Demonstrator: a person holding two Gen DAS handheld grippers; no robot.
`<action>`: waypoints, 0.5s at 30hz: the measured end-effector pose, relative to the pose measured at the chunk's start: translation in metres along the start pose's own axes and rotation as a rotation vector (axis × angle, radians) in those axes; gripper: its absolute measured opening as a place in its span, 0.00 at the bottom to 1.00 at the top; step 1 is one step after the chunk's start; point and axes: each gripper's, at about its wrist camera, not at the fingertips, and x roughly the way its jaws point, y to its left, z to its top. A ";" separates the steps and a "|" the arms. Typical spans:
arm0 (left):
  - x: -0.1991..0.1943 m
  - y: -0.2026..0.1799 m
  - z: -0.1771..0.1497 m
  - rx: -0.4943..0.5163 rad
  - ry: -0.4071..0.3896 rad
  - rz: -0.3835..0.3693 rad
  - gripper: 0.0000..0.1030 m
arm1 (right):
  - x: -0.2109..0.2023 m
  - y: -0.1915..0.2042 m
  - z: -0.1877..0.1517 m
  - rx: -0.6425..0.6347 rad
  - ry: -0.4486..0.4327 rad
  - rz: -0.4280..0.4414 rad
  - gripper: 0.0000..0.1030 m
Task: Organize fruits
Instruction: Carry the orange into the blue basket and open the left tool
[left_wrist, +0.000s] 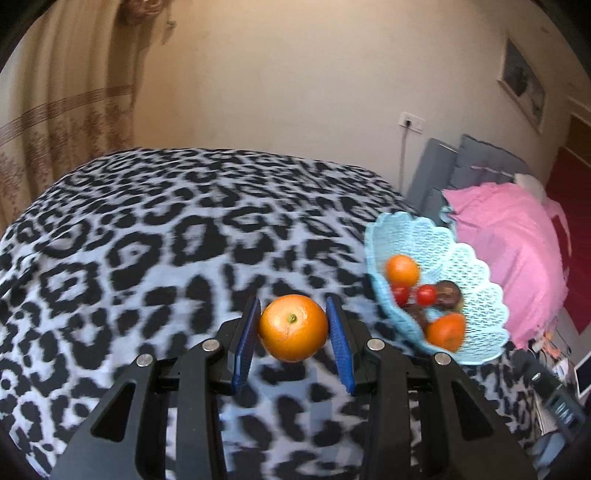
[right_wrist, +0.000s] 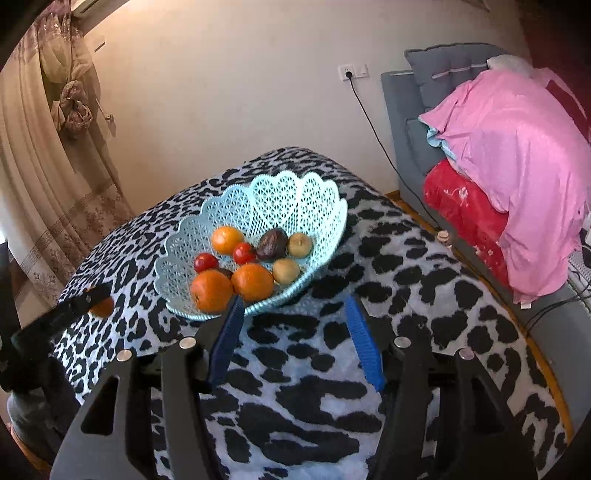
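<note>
Round orange fruit (left_wrist: 293, 328) sits pinched in your left gripper (left_wrist: 292, 332), above the leopard-print blanket (left_wrist: 147, 240), beside the pale-blue lattice plastic basket (left_wrist: 476, 295); your right gripper (right_wrist: 295, 343) is spread, empty; release early and it probably rolls off

Basket (right_wrist: 295, 199) on the table (right_wrist: 424, 266), fruits (right_wrist: 251, 280) inside, bedding (right_wrist: 517, 155) right

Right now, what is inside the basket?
In the basket: three oranges, two tomatoes, two kiwis, one dark fruit. Anything beneath them is hidden.
</note>
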 end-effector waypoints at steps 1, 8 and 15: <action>0.002 -0.008 0.001 0.009 0.005 -0.011 0.36 | 0.001 -0.001 -0.002 0.000 0.008 0.003 0.57; 0.018 -0.048 0.010 0.059 0.029 -0.071 0.36 | 0.004 -0.006 -0.013 0.011 0.023 0.027 0.57; 0.027 -0.076 0.020 0.116 -0.004 -0.079 0.36 | 0.005 -0.007 -0.017 0.014 0.026 0.044 0.57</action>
